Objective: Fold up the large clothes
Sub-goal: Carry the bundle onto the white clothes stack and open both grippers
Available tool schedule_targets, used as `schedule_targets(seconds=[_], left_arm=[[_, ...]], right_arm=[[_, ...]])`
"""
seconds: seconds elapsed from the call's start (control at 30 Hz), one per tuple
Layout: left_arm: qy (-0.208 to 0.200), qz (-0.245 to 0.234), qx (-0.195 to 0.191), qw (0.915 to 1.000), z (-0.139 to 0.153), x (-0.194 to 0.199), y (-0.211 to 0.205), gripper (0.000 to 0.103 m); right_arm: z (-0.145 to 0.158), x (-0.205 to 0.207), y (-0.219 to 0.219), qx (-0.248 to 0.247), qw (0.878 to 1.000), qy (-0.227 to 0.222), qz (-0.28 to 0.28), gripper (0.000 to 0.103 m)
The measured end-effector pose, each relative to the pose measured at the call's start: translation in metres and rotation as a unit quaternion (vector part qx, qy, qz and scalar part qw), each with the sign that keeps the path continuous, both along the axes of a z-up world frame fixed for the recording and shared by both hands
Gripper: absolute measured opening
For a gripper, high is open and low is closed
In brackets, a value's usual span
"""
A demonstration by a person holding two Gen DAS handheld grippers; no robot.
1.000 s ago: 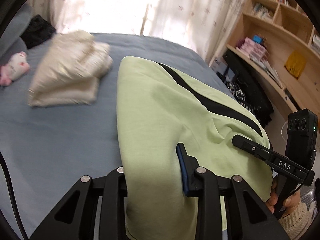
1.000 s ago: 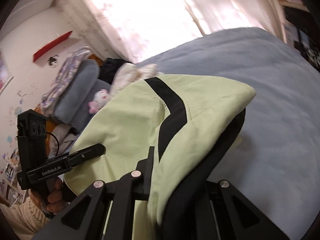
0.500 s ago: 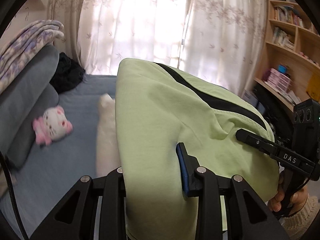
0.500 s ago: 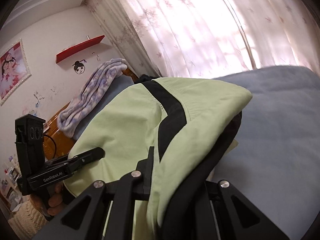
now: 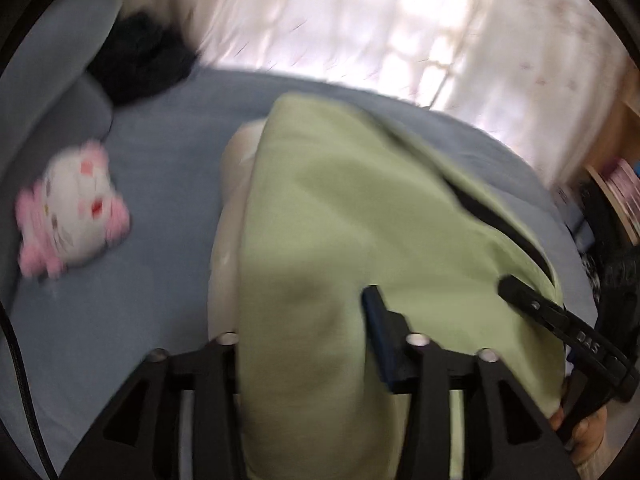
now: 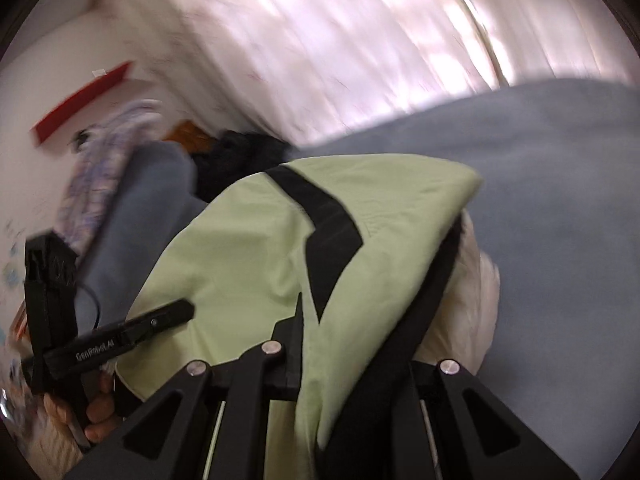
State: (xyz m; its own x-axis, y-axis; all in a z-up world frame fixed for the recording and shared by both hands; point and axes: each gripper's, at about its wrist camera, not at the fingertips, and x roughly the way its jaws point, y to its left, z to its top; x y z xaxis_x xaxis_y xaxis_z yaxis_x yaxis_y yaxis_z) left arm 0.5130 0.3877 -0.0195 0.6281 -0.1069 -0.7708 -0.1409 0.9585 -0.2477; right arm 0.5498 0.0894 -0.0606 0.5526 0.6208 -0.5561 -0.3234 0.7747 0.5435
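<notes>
- The left gripper (image 5: 304, 320) had just been opening its jaws, with the folded green garment (image 5: 360, 216) still between them.
- The right gripper (image 6: 360, 344) stood narrow, clamped on the same garment.
- The garment lay over a cream bundle (image 5: 228, 216) on the blue bed (image 5: 160, 160), near a plush toy (image 5: 72, 216).

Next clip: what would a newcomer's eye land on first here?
The folded pale-green garment with a black stripe fills the middle of both views, draped between the left gripper and the right gripper, above a cream bundle on the blue bed. A pink-and-white plush cat lies at the left.
</notes>
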Motion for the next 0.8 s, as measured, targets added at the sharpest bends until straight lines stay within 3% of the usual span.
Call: schedule_targets(seconds=[0.07, 0.2, 0.27, 0.37, 0.6, 0.8], left_arm=[[-0.006, 0.013, -0.03, 0.9994, -0.018, -0.001, 0.008, 0.051], [-0.02, 0.009, -0.004, 0.9997, -0.031, 0.005, 0.006, 0.058], [-0.021, 0.014, -0.009, 0.9997, -0.037, 0.005, 0.006, 0.063], [-0.017, 0.026, -0.02, 0.9993, -0.04, 0.002, 0.009, 0.069], [-0.012, 0.057, 0.033, 0.9978, -0.028, -0.011, -0.002, 0.072], [-0.009, 0.05, 0.087, 0.9949, 0.007, -0.051, -0.03, 0.072]], right_arm=[[-0.024, 0.008, -0.004, 0.013, 1.0, 0.018, -0.002, 0.022], [-0.036, 0.005, -0.005, 0.009, 1.0, -0.003, 0.0, 0.027], [-0.041, 0.008, -0.005, 0.01, 1.0, -0.001, -0.001, 0.029], [-0.05, 0.01, -0.006, 0.003, 1.0, 0.001, -0.011, 0.039], [-0.036, -0.013, 0.001, -0.067, 0.998, -0.003, -0.021, 0.061], [-0.002, -0.054, -0.013, -0.092, 0.996, 0.01, -0.008, 0.061]])
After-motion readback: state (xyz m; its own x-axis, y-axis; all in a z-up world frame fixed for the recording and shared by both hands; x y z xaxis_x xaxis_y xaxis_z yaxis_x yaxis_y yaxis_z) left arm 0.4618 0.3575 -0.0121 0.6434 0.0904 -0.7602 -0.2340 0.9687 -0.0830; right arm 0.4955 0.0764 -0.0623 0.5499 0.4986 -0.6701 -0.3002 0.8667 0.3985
